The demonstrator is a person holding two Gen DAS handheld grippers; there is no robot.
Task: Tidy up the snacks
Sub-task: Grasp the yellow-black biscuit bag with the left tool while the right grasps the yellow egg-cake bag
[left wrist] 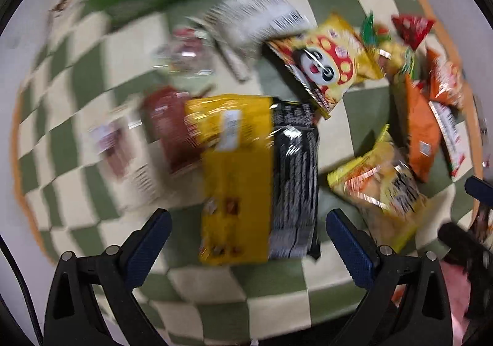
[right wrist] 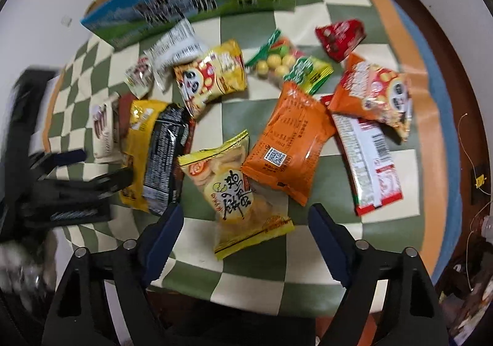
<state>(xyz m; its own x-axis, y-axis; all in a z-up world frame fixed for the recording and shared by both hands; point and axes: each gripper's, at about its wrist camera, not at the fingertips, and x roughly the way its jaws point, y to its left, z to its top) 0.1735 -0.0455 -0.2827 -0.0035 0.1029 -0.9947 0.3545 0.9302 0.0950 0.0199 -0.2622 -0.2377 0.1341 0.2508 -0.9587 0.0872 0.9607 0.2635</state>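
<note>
Snack packs lie scattered on a green and cream checked cloth (right wrist: 246, 272). A yellow and black pack (left wrist: 255, 176) lies just ahead of my open, empty left gripper (left wrist: 246, 219); it also shows in the right wrist view (right wrist: 154, 158). A pale yellow crisp bag (right wrist: 237, 192) lies between the fingers of my open, empty right gripper (right wrist: 245, 216). An orange pack (right wrist: 289, 142), a panda bag (right wrist: 212, 78), a red and white pack (right wrist: 369, 155) and a red pouch (right wrist: 339, 38) lie beyond. The left gripper (right wrist: 92, 170) shows at the left of the right wrist view.
A blue and green printed box (right wrist: 191, 1) stands at the far edge of the cloth. A white barcode pack (right wrist: 175, 47), a bag of yellow balls (right wrist: 283, 62) and small wrapped snacks (right wrist: 104, 127) lie around. The table's orange edge (right wrist: 437, 130) runs on the right.
</note>
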